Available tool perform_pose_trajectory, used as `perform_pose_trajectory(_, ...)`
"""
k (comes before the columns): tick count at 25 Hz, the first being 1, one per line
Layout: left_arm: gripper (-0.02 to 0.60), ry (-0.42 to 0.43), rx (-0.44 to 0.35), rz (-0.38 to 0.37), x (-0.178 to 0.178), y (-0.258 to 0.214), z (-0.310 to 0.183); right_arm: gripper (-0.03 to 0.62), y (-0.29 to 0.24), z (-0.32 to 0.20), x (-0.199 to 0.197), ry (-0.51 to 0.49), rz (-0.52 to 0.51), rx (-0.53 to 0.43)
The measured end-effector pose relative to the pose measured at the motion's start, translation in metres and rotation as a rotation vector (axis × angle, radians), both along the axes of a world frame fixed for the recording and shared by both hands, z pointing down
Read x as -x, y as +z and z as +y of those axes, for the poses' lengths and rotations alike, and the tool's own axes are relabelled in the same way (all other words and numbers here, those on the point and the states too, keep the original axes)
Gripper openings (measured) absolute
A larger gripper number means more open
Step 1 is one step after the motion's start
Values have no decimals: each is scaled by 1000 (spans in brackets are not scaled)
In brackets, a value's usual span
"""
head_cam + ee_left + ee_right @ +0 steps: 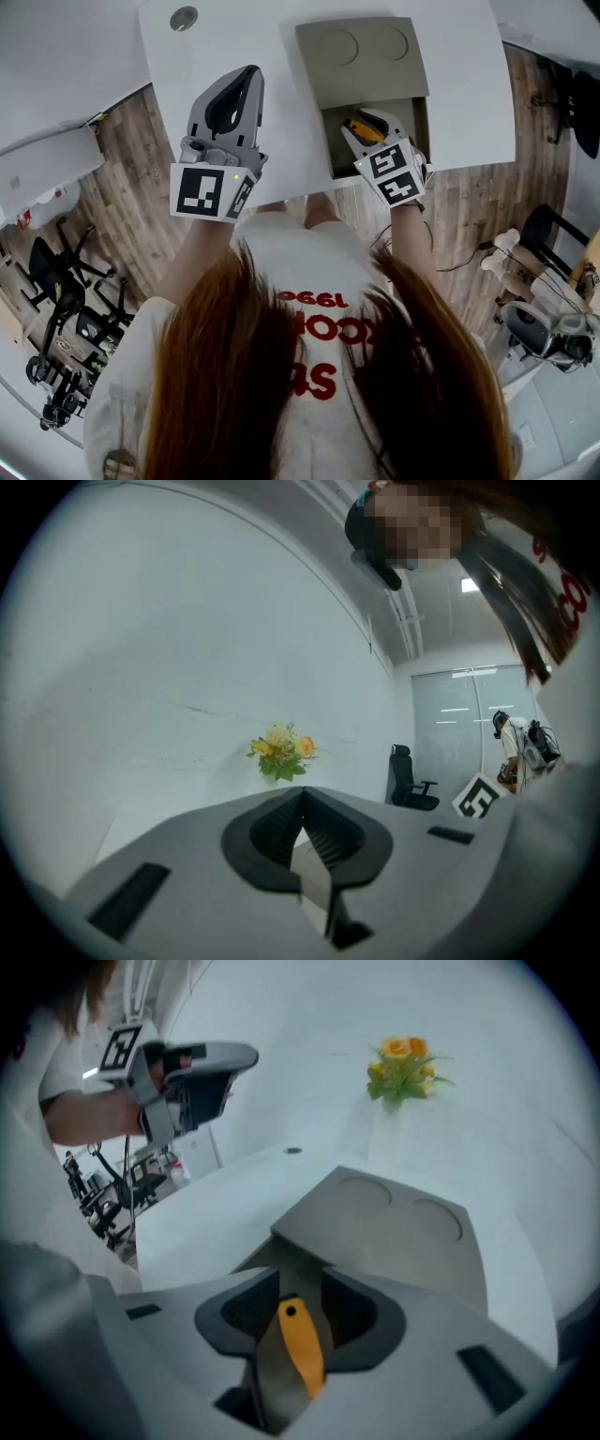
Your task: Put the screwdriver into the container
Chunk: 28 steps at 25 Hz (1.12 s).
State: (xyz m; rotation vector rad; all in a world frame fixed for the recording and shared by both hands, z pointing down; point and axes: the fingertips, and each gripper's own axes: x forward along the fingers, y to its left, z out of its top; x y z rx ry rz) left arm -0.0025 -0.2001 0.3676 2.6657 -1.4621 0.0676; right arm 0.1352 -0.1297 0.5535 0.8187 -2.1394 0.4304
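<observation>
The screwdriver (364, 128) shows only its orange handle (302, 1344), which lies in the gap of my right gripper (362, 120) (302, 1283). The jaws stand parted, with a strip of grey visible to the left of the handle, which leans toward the right jaw. This gripper hangs over the open part of the grey container (422, 114), whose flat lid (361, 56) (394, 1232) with two round dents covers the far half. My left gripper (251, 71) (302, 797) is raised left of the container, its tips together and nothing in them.
The container sits on a white table (469, 75) with a round cable hole (184, 18) at the far left. A bunch of flowers (403, 1068) (279, 754) stands by the white wall. Office chairs (405, 778) and gear stand on the wooden floor around.
</observation>
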Motion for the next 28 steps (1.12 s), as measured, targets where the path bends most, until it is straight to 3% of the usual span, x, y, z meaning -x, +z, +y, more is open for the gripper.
perform_pose_trajectory(3,6,-12,-24,-8,3,-7,-3,77,-55,-29,-3,108,-164,-123)
perform_pose_trajectory(6,6,-32,-51,-11,7,-15,-8,32,-110,-58,-11,173,-265,-268)
perform_pose_trajectory(15,6,-121,-183,-19,26,-64,-15,7,-238,-80,-47,360,-497,-659)
perform_pose_trajectory(20,6,-169,-234,-23,40,-84,-10,6,-268,-79,-40,360,-575,-703)
perform_pose_trajectory(28,6,-287,-265,-38,73,-98,5,5,-293,-87,13,236,-651,-715)
